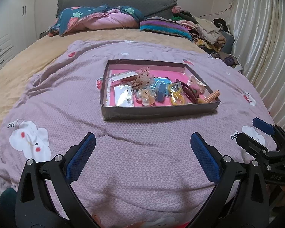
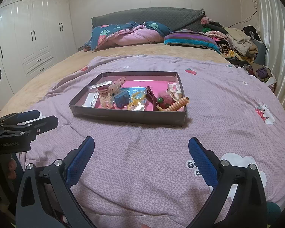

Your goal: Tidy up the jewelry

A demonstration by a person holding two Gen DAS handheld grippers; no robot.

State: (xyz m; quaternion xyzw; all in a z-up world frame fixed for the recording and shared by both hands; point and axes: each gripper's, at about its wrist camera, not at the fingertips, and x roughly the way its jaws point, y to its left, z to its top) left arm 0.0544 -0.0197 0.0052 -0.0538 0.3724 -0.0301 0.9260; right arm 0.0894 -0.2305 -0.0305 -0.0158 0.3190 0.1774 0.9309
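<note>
Sitting on the purple quilt (image 1: 70, 87) of a bed is a flat grey box (image 1: 159, 112), and all the jewelry and hair things are inside it. A blue little box (image 1: 160, 92) lies in the middle. Yellow rings in a clear bag (image 1: 175, 94) lie next to it. A dark red comb (image 1: 189, 92) is on their other side, and see-through hair clips (image 1: 145, 96) are piled near the blue box. An orange spiral hair tie (image 2: 177, 103) leans over the box's edge at one corner (it looks ready to tip out).

The left gripper (image 1: 142, 148) is open wide and holds nothing. The right gripper (image 2: 141, 149) is wide and holds nothing too. Both are above the quilt, well back from the box.

Everything is in the box already, but mixed up in a heap. That could be a tidy job finished, or a sorting job waiting; I cannot tell which.

What could go wrong? The things touch each other, so a grab at one may drag another. The clear bags look slippery. The bed is soft, so a push on the box could tilt it and spill the spiral tie.
</note>
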